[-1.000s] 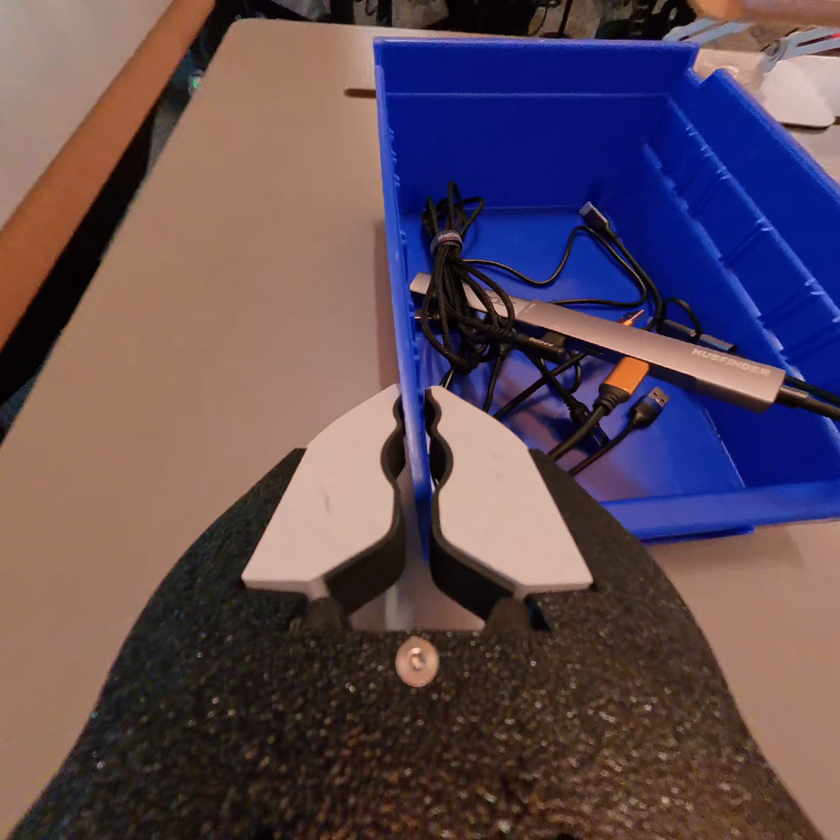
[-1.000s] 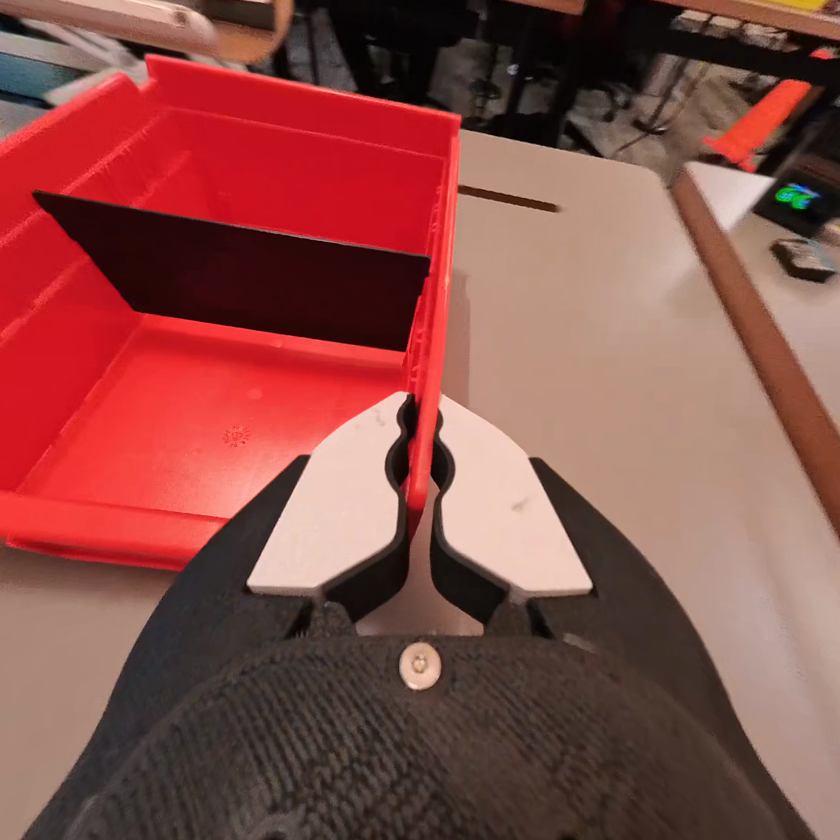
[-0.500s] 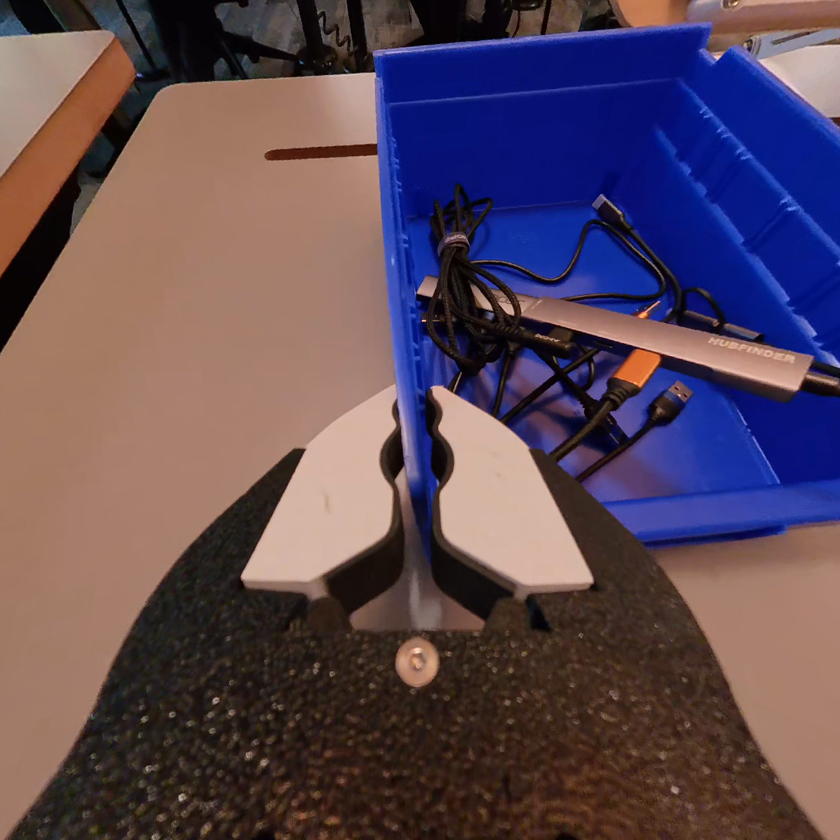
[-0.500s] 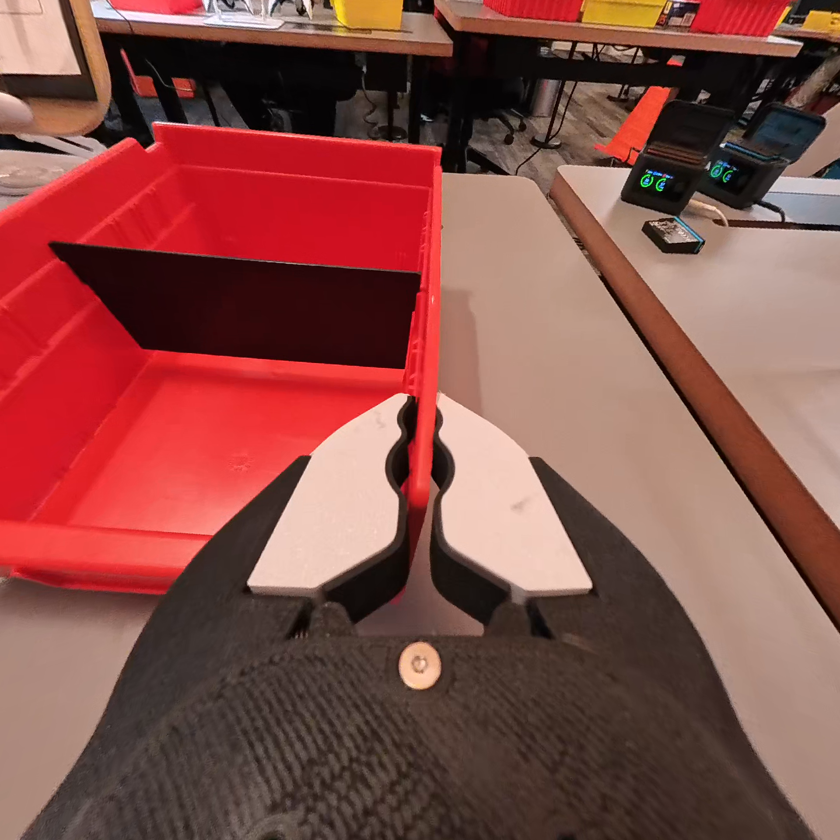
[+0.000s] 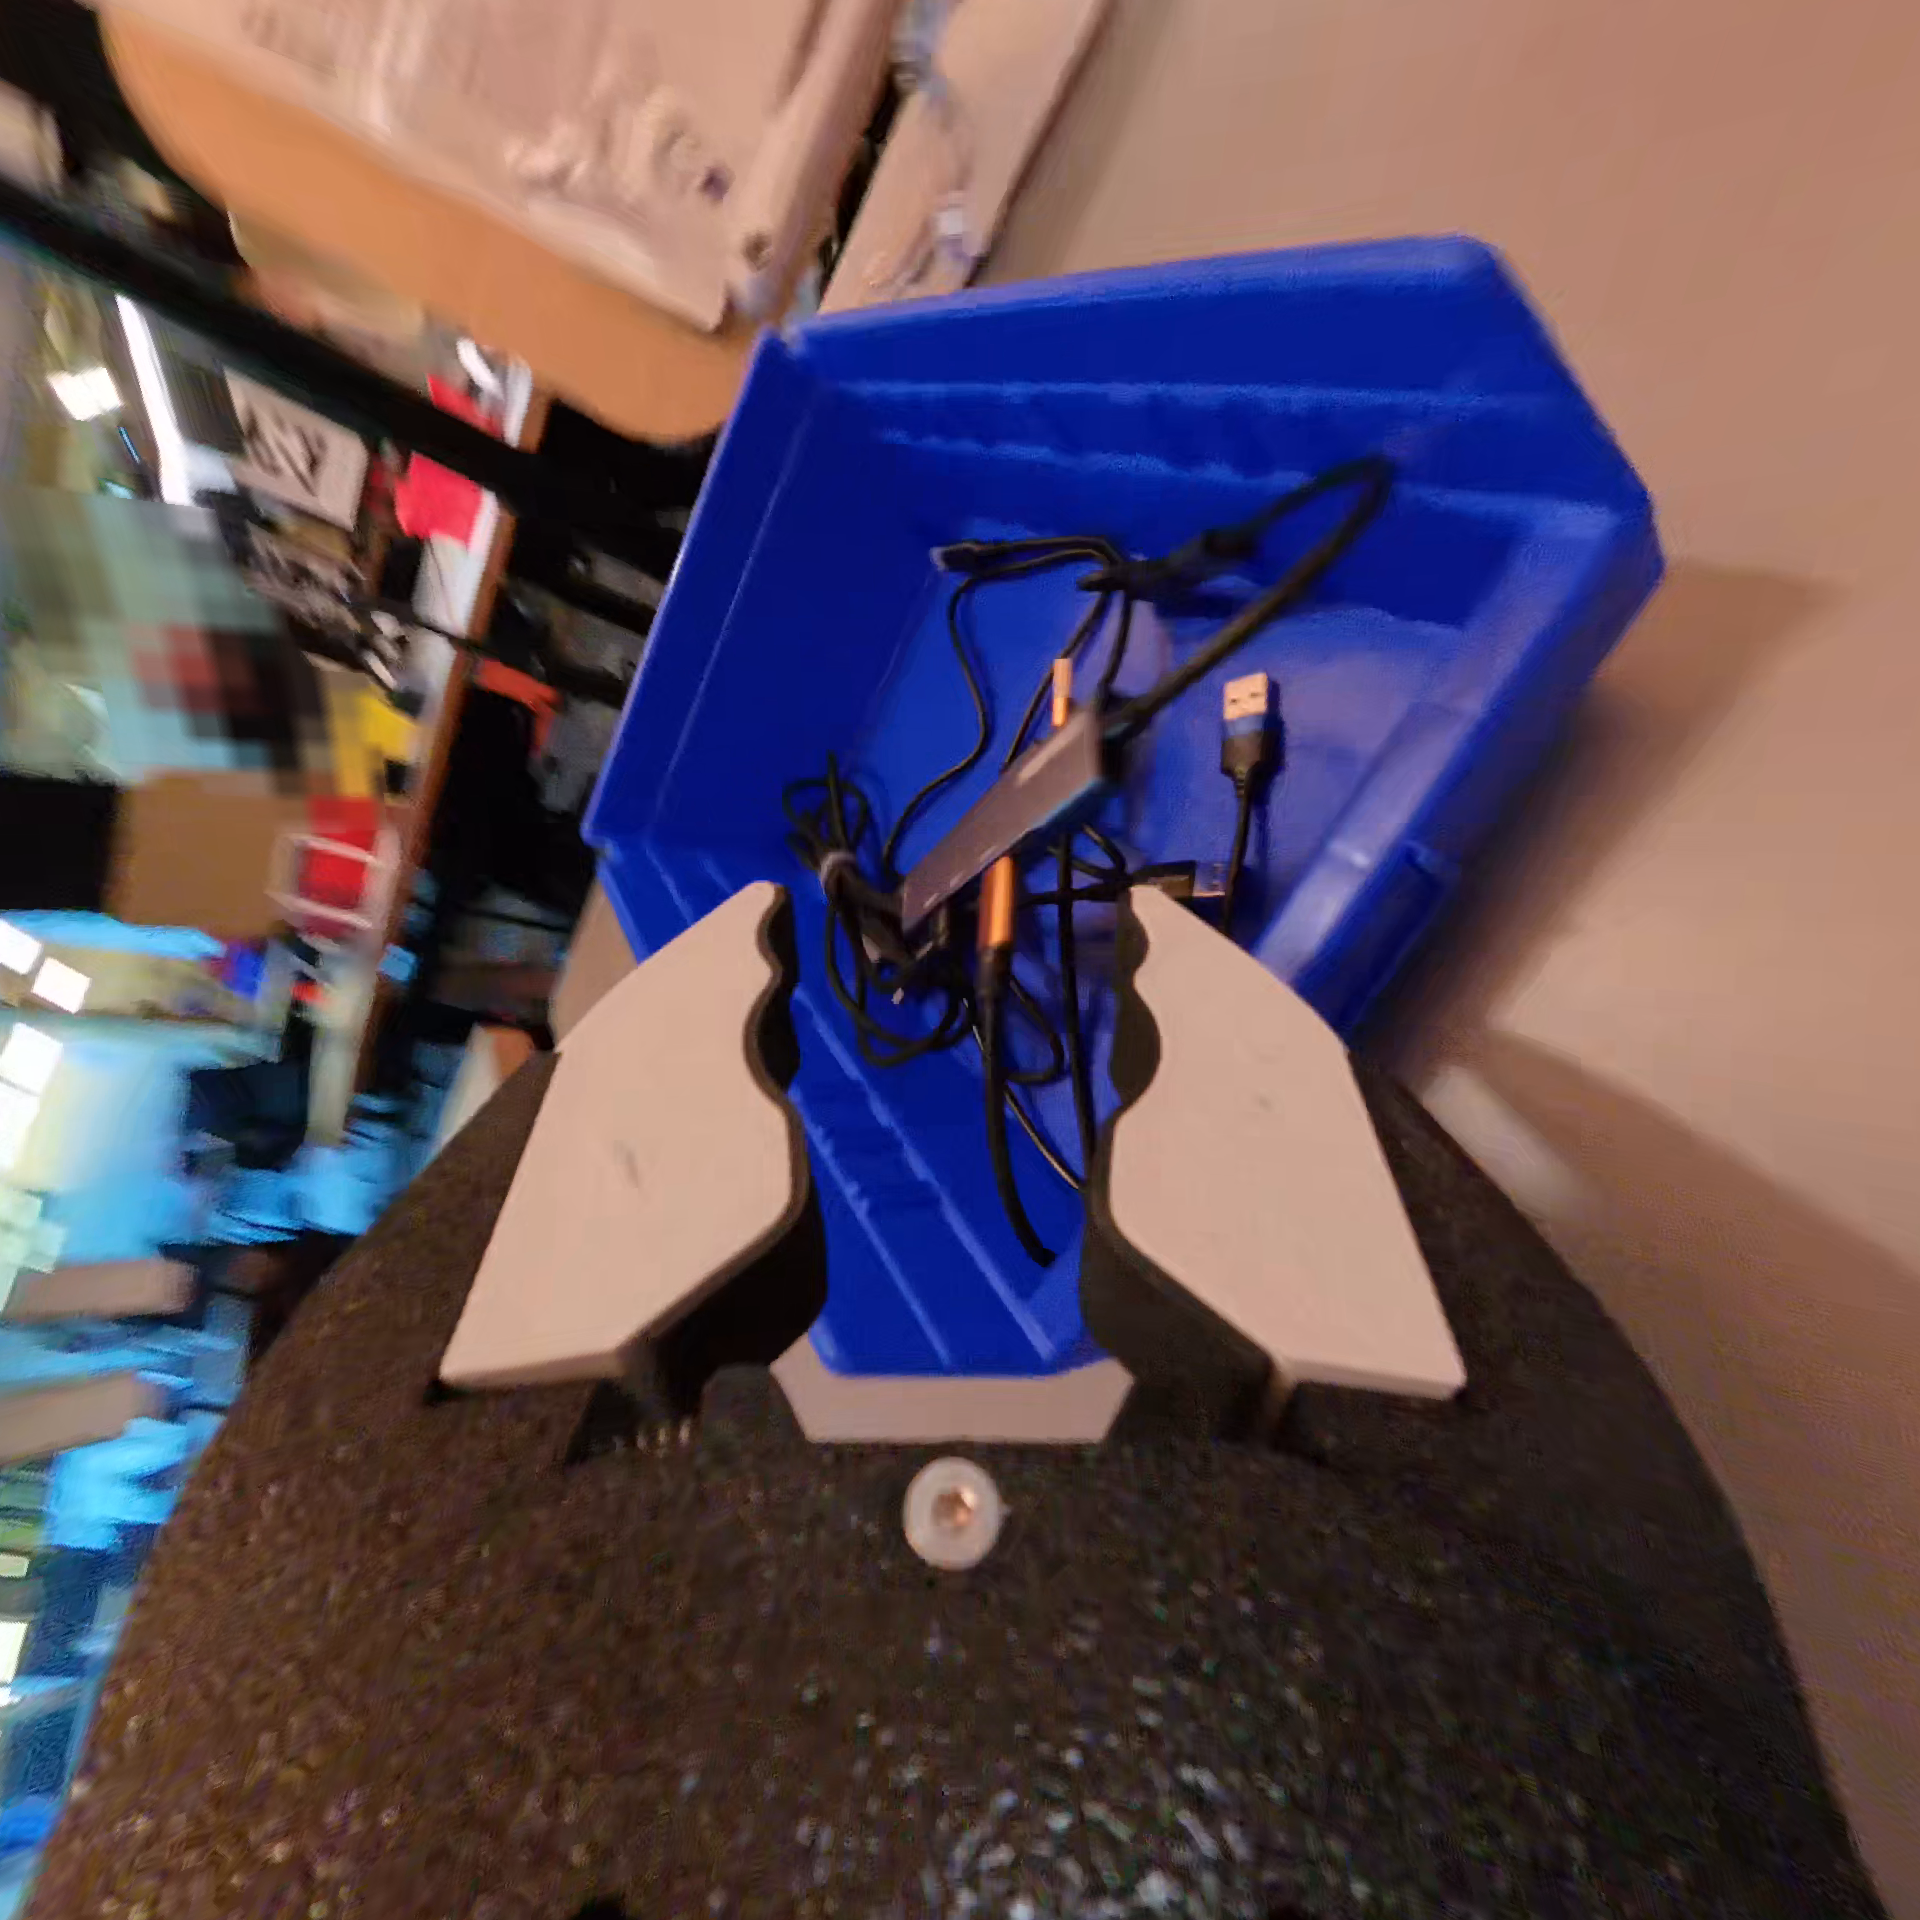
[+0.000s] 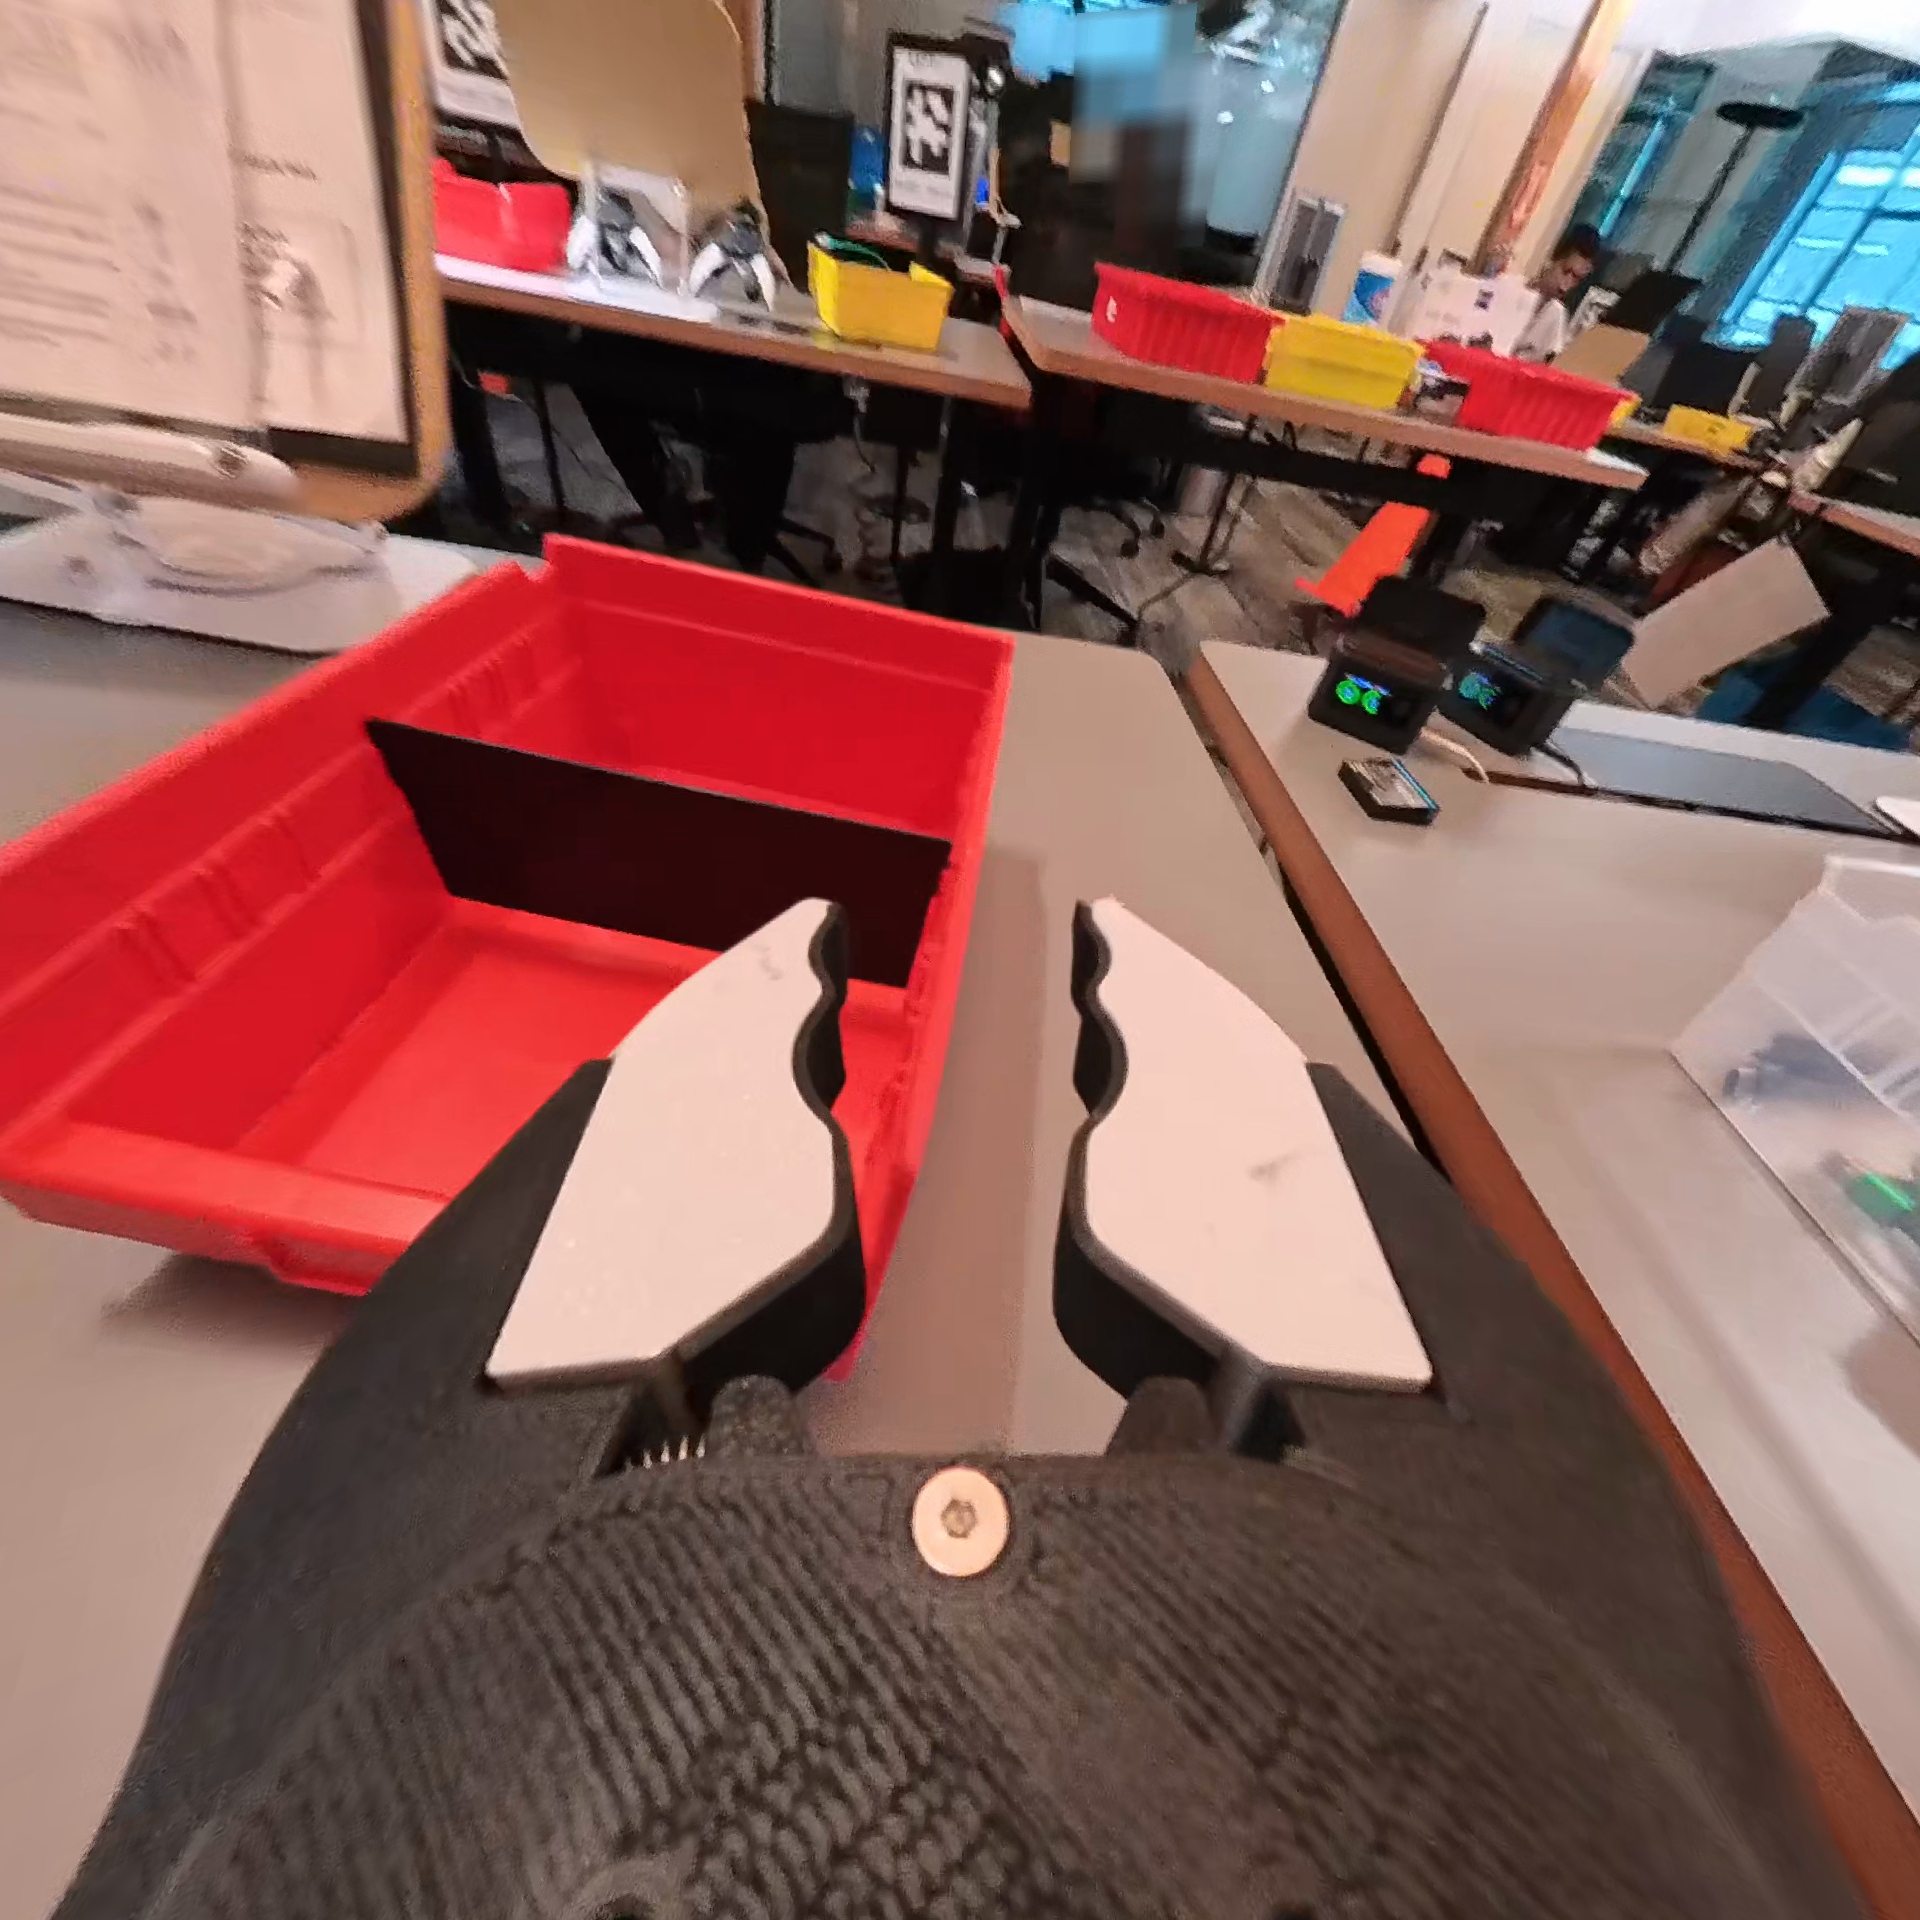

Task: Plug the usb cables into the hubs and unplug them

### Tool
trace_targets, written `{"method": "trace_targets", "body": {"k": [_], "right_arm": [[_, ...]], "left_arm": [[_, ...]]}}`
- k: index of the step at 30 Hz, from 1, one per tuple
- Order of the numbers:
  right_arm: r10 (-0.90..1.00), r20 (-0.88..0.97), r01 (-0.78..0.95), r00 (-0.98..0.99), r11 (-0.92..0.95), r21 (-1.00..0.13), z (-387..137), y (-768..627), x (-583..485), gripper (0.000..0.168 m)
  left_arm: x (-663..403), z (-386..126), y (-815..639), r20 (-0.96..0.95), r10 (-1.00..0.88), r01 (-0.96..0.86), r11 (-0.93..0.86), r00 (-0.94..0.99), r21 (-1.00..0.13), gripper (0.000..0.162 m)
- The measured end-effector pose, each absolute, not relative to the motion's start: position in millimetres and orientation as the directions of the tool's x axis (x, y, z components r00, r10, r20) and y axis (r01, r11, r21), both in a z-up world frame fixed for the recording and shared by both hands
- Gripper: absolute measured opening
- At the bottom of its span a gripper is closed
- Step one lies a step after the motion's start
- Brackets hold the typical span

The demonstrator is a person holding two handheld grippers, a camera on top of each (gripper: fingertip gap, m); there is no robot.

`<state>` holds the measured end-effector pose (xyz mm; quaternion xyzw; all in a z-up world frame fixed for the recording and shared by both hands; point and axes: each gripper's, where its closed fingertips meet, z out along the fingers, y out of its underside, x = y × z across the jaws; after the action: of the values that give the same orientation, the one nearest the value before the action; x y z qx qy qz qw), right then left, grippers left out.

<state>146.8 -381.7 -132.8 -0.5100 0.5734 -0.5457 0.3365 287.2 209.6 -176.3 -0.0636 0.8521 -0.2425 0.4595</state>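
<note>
A blue bin holds a grey USB hub, a bundled black cable, a cable with an orange plug and a cable with a blue-tipped USB plug. My left gripper is open above the bin, rolled sideways, with the cables seen between its fingers. My right gripper is open and empty. It hovers over the right wall of a red bin with a black divider; that wall stands free between its fingers.
The bins stand on a grey table. A second table at the right carries two small black devices with green displays and a clear plastic box. Far tables hold red and yellow bins. There is about 60 cm between the tips of the two grippers.
Both grippers have let go of the bin walls and opened. The left gripper lifted and rolled sideways over the blue bin. The right gripper rose and tilted up above the red bin's wall.
</note>
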Motion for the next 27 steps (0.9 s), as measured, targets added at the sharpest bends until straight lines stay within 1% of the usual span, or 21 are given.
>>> {"method": "trace_targets", "body": {"k": [2,4,5,6,7,10,12,15,19,22,25,27], "right_arm": [[-0.964,0.162,-0.191,-0.211,-0.122,-0.974,-123,-369,149,0.041],[-0.977,0.144,-0.160,-0.156,-0.119,-0.980,-116,-351,153,0.040],[-0.985,0.128,-0.145,-0.115,-0.111,-0.983,-114,-340,155,0.040],[-0.991,0.110,-0.131,-0.076,-0.100,-0.986,-111,-328,158,0.040],[-0.995,0.095,-0.115,-0.035,-0.091,-0.989,-107,-316,160,0.040],[-0.994,0.069,-0.071,0.081,-0.074,-0.995,-98,-286,164,0.036],[-0.989,0.039,-0.064,0.142,-0.048,-0.997,-96,-271,166,0.035],[-0.978,-0.012,-0.060,0.206,0.000,-0.998,-94,-256,168,0.035],[-0.966,-0.063,-0.061,0.251,0.049,-0.997,-91,-245,168,0.033],[-0.954,-0.067,-0.051,0.292,0.054,-0.997,-86,-235,165,0.033],[-0.940,-0.070,-0.040,0.334,0.060,-0.997,-79,-223,161,0.033],[-0.923,-0.079,-0.031,0.377,0.073,-0.997,-74,-212,158,0.032]], "left_arm": [[290,-182,194,-0.852,-0.185,0.194,0.929,-0.490,-0.314,0.047],[295,-192,183,-0.874,-0.106,0.200,0.954,-0.474,-0.225,0.042],[300,-194,183,-0.884,-0.093,0.169,0.967,-0.458,-0.190,0.036],[305,-196,184,-0.892,-0.083,0.135,0.978,-0.445,-0.158,0.025],[308,-199,184,-0.892,-0.072,0.115,0.984,-0.447,-0.137,0.009],[312,-194,186,-0.911,-0.058,0.085,0.991,-0.408,-0.101,0.008],[314,-173,188,-0.947,-0.057,0.083,0.993,-0.315,-0.087,0.008],[306,-125,182,-0.981,-0.058,0.125,0.989,-0.183,-0.082,0.008],[282,-53,159,-1.000,-0.028,0.208,0.978,-0.001,-0.028,0.008],[255,2,139,-0.986,-0.028,0.264,0.964,0.166,0.017,0.009],[220,48,112,-0.954,-0.082,0.352,0.935,0.289,0.027,0.008],[195,67,90,-0.937,-0.126,0.430,0.903,0.327,0.029,0.008]]}}
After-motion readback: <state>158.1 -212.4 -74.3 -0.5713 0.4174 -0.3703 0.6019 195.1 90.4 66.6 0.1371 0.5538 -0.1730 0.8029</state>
